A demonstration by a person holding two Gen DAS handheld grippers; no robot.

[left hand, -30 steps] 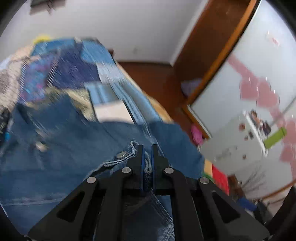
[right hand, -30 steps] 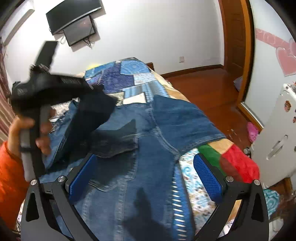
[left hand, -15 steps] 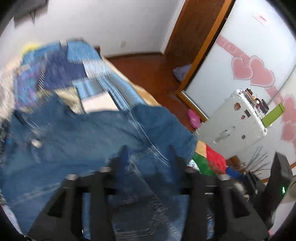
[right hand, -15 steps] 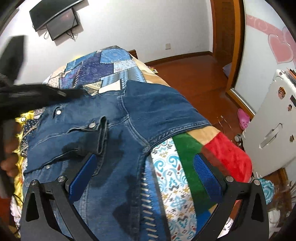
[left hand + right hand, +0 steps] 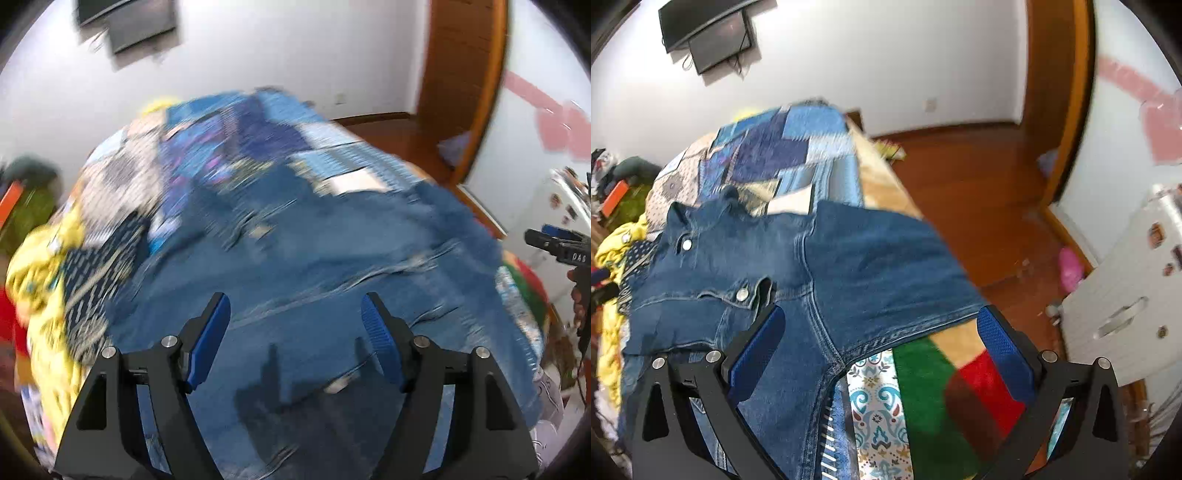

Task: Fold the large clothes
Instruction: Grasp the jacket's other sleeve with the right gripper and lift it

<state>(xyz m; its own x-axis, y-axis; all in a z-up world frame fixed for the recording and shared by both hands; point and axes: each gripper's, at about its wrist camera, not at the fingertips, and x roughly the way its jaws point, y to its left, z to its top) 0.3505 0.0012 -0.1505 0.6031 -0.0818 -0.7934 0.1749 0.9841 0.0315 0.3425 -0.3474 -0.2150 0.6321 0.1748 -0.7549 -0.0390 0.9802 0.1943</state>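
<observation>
1. Denim jacket (image 5: 820,266), dark blue with metal snap buttons, lies spread on the patchwork bedspread (image 5: 768,147).
2. Left gripper (image 5: 295,314) hangs over the jacket's blurred cloth, its jaws opening, nothing between them.
3. Right gripper (image 5: 879,325), at the jacket's four o'clock edge, gapes wide and empty.
4. White suitcase (image 5: 1126,295) stands at three o'clock.

Below the open right gripper (image 5: 879,354), matt blue denim with raised stitched seams and shiny metal snaps is seen on the jacket (image 5: 849,258). Patchwork cloth forms the quilt (image 5: 923,398) beneath it. Beyond, a glossy wood floor (image 5: 979,177) is shown.
</observation>
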